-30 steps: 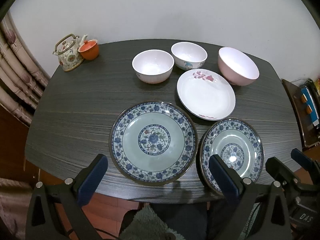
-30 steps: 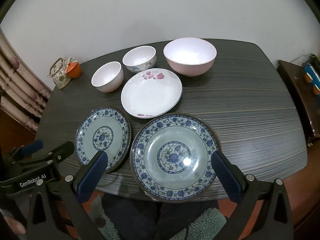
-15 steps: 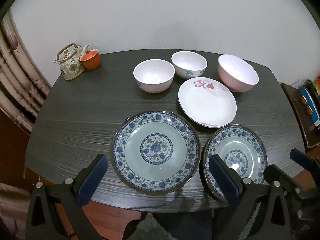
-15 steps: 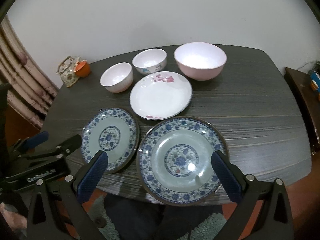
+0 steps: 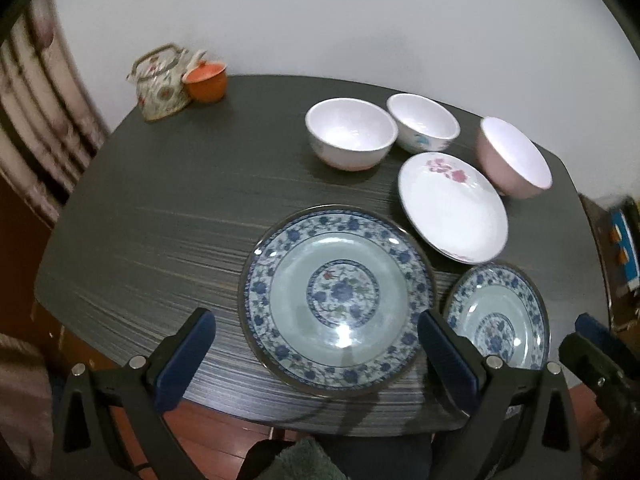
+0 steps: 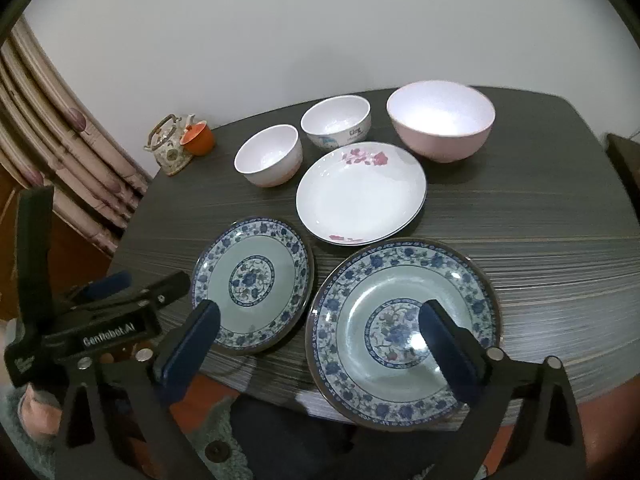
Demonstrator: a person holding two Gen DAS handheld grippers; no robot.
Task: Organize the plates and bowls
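Observation:
Two blue-patterned plates lie side by side at the table's near edge. In the left wrist view one [image 5: 338, 300] looms large in front of my open, empty left gripper [image 5: 316, 344], the other [image 5: 498, 320] sits right. In the right wrist view one plate [image 6: 404, 332] lies under my open, empty right gripper [image 6: 320, 336], the other [image 6: 252, 282] sits left. Behind lie a white flowered plate [image 5: 452, 206] [image 6: 362, 192], two white bowls [image 5: 352, 132] [image 5: 424, 122] [image 6: 270, 156] [image 6: 336, 120] and a pink bowl [image 5: 514, 156] [image 6: 440, 124].
A floral teapot [image 5: 162, 84] [image 6: 170, 148] and an orange cup [image 5: 206, 80] [image 6: 198, 138] stand at the dark table's [image 5: 168, 208] far left corner. A curtain [image 6: 60, 148] hangs left. A low cabinet [image 5: 616, 248] stands right. The wall is close behind.
Both grippers have moved forward and lower toward the table's near edge; the left view has swung left, so the plates sit further right. Nothing was grasped.

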